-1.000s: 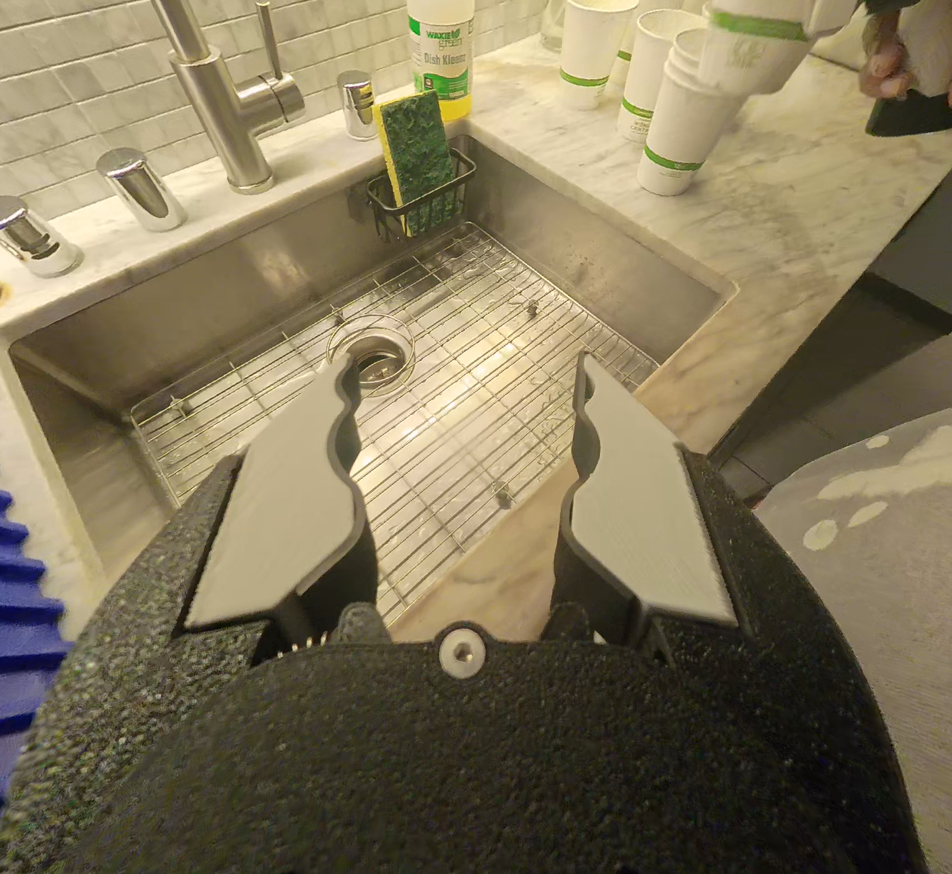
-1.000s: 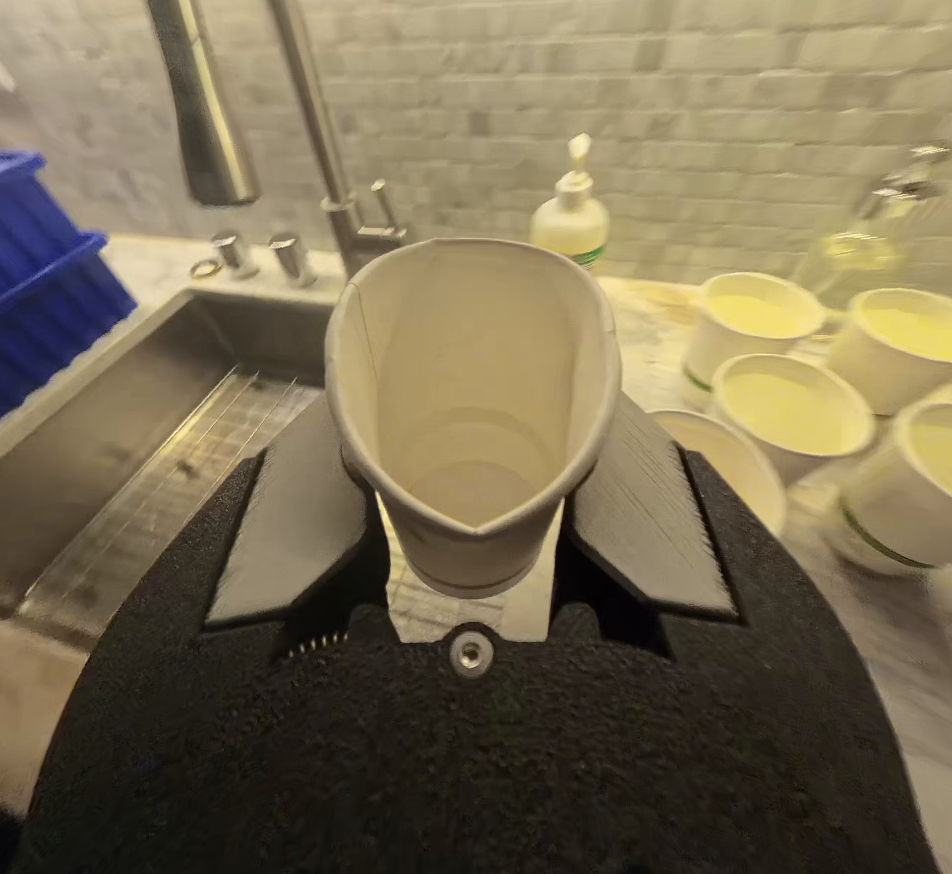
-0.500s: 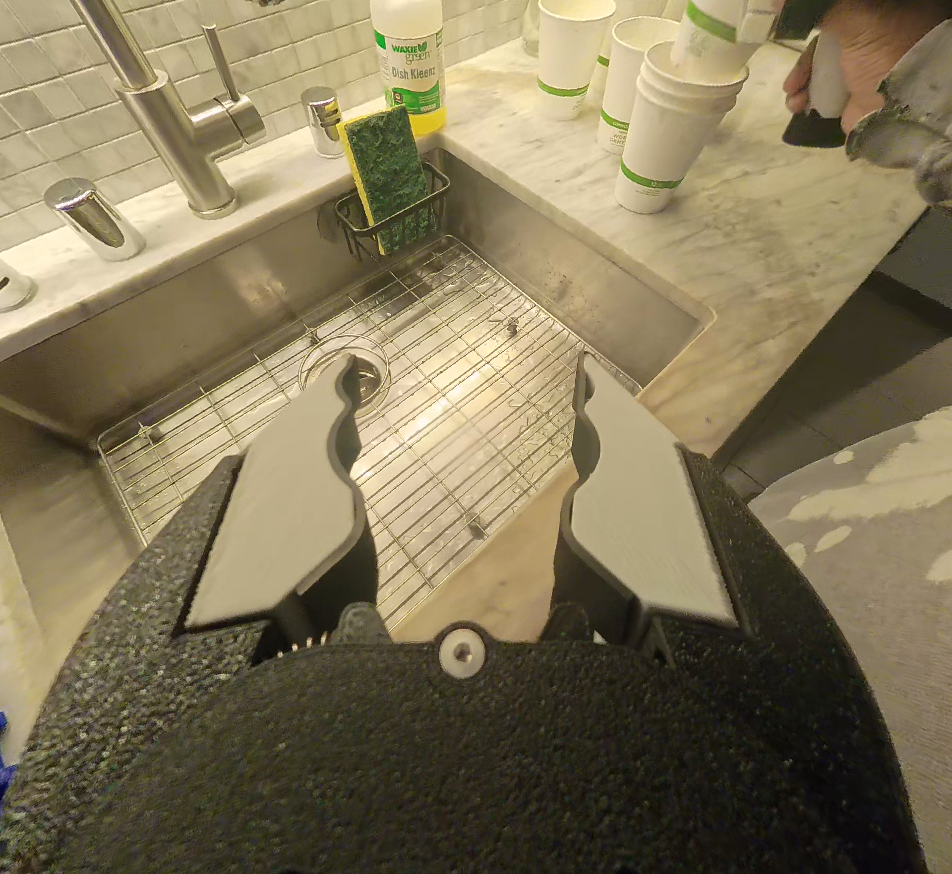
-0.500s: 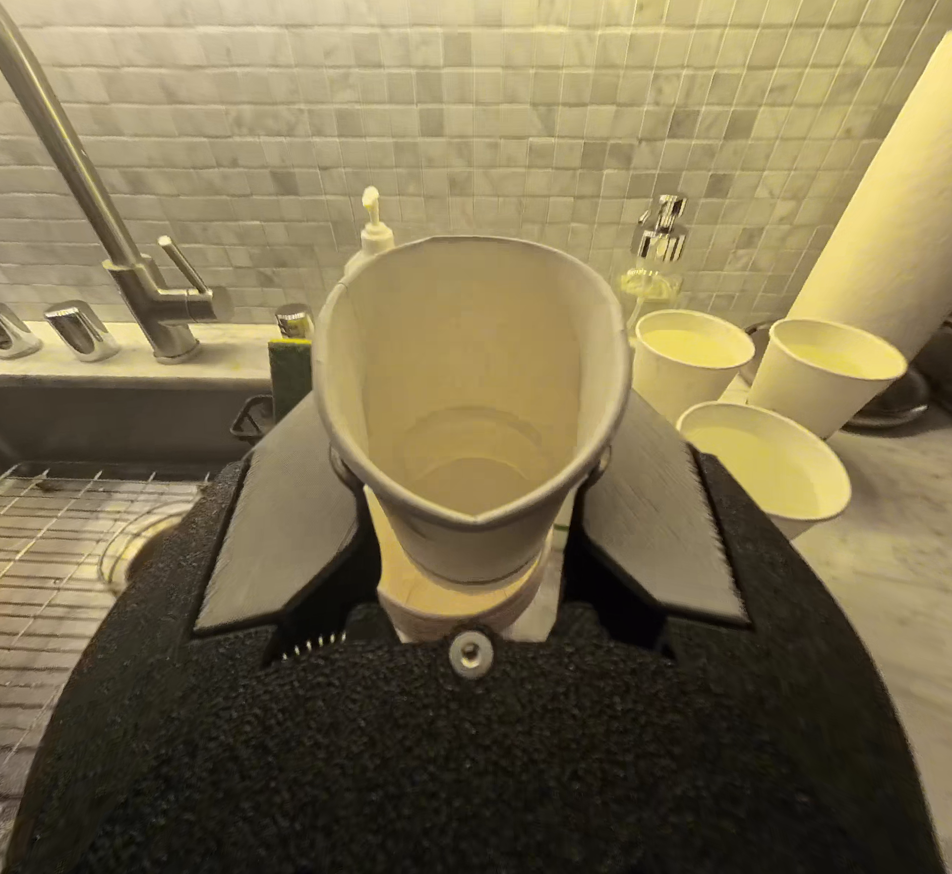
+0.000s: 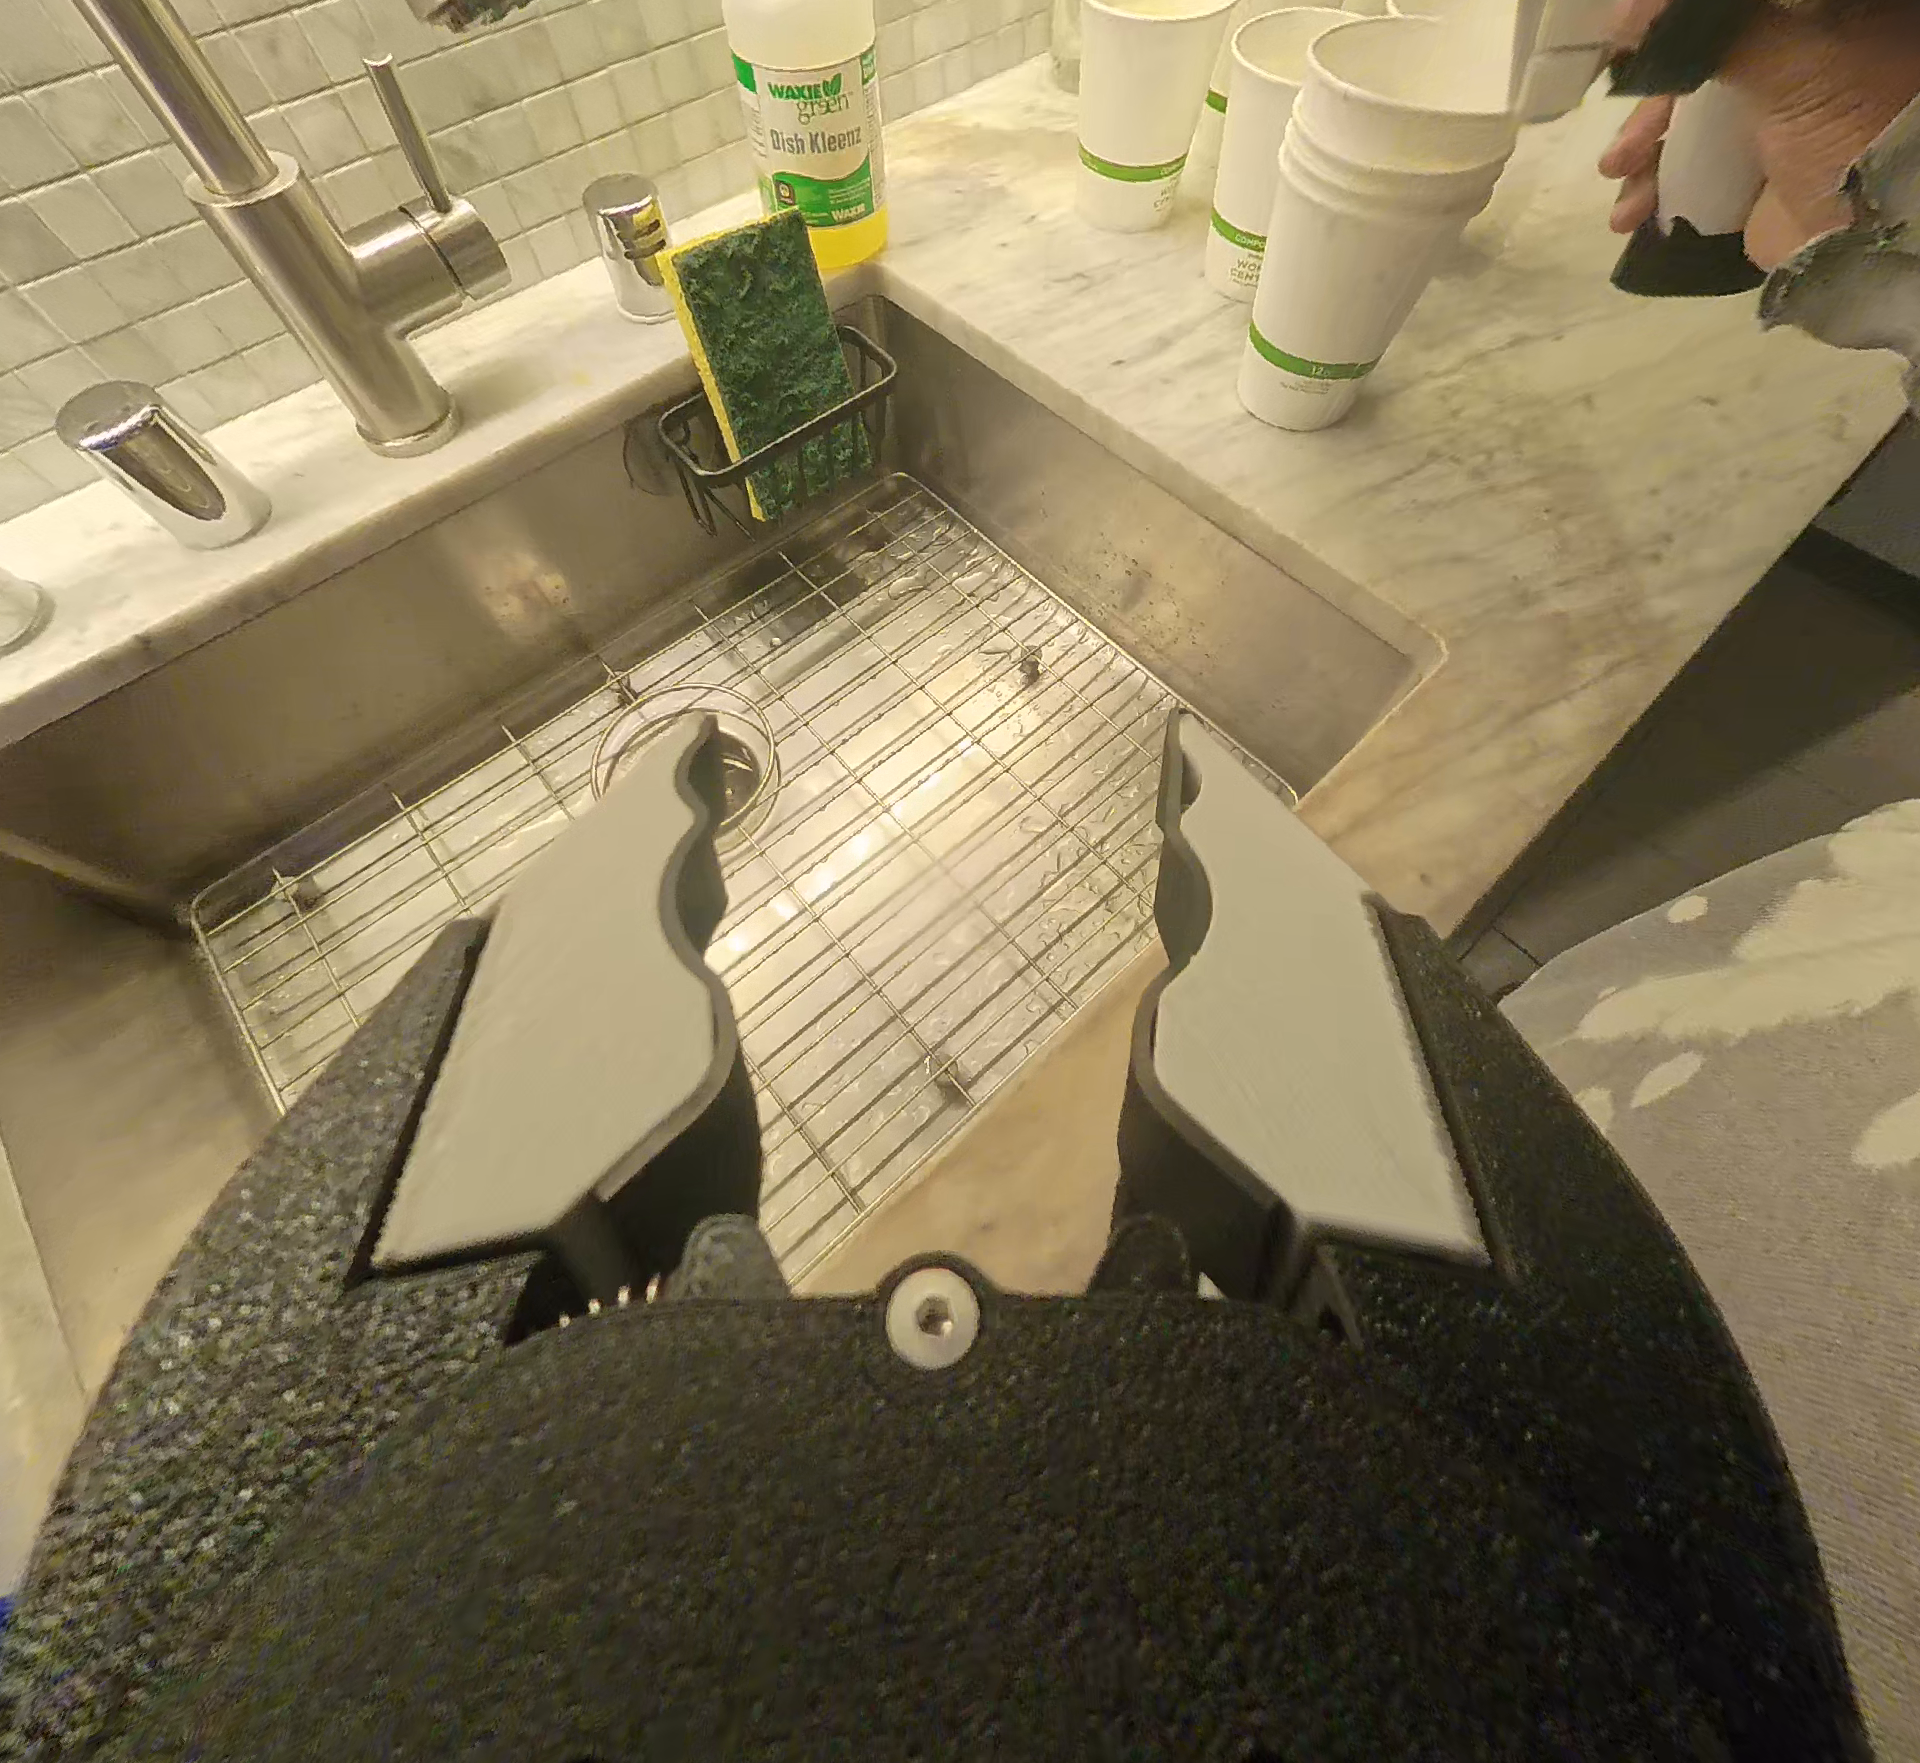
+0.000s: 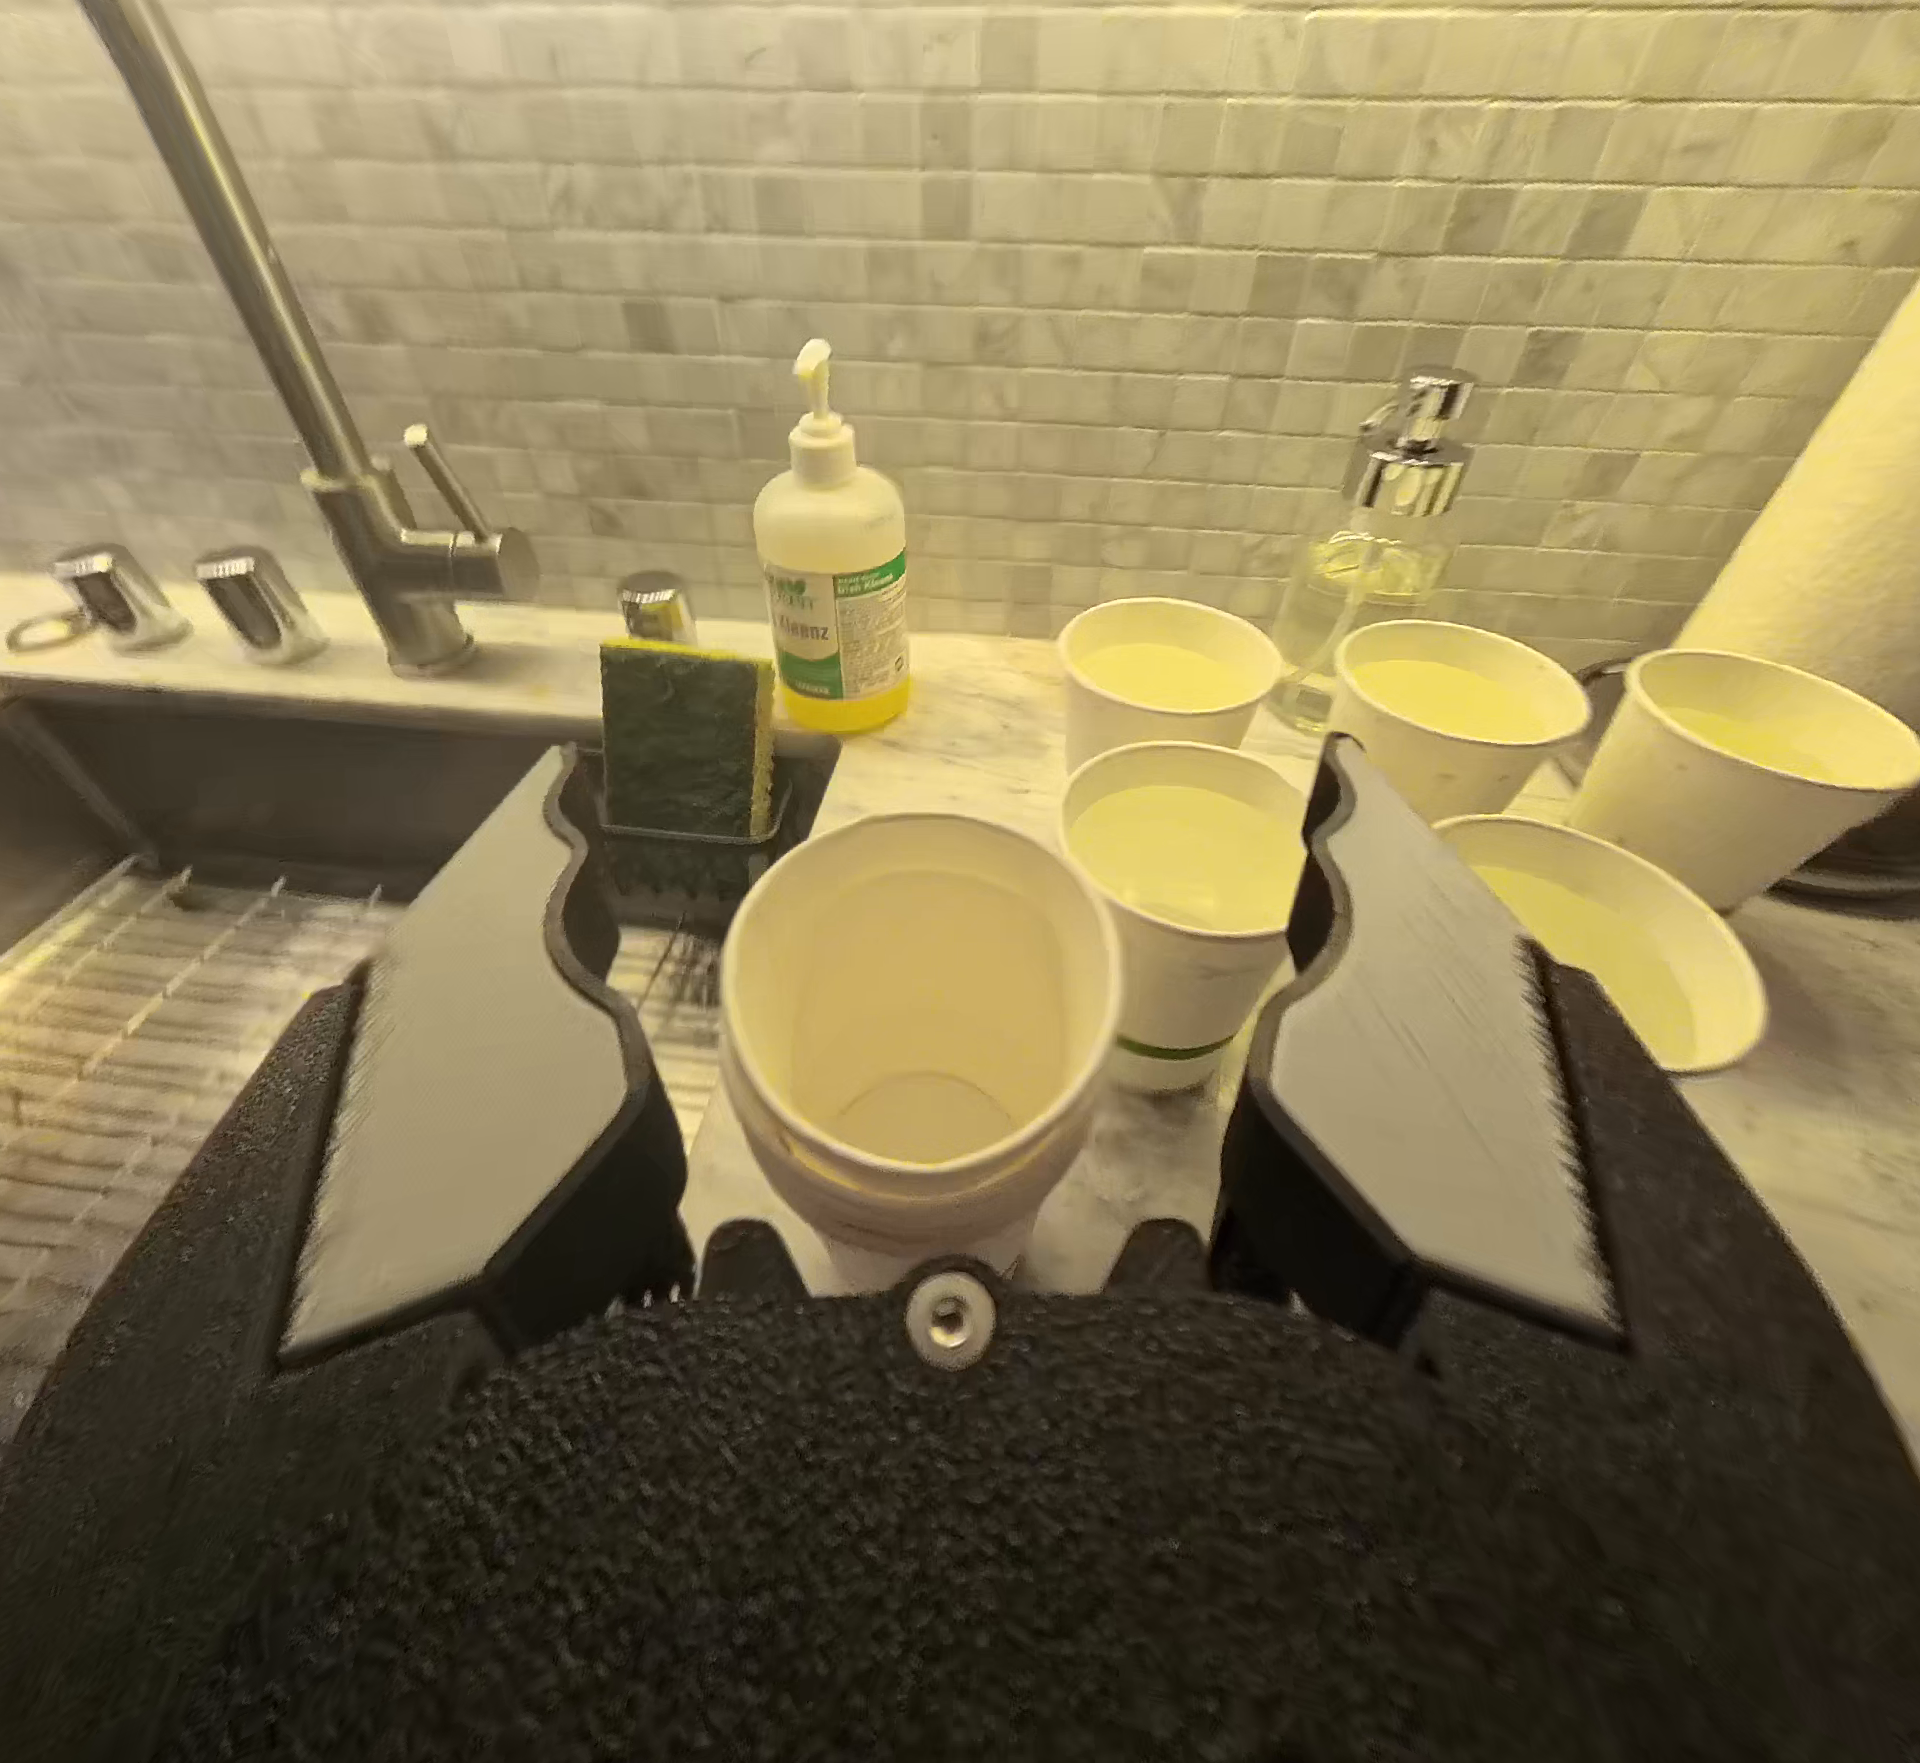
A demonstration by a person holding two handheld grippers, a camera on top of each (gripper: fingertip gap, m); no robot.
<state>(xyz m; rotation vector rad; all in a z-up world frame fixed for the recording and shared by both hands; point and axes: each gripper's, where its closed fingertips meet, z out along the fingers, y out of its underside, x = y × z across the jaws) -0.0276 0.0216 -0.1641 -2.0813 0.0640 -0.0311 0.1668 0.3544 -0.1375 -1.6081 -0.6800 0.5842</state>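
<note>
The right gripper [image 6: 935,861], which clamped a squashed paper cup a moment ago, now gapes wide, the cup [image 6: 914,996] nested atop the stack between its fingers; the left gripper [image 5: 935,768] hangs spread and empty over the sink grid [image 5: 935,840].

Warm yellowish light, fisheye edges, slight blur, sink grid [image 5: 914,840] glare.

Brushed steel sink [image 5: 436,633], veined marble counter [image 5: 1455,487]

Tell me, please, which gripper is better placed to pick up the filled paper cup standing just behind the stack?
Right. The right gripper is open directly over the stack of cups, with the filled paper cup between its fingers' span. The left gripper hangs open over the sink grid, well away from the cups.
</note>
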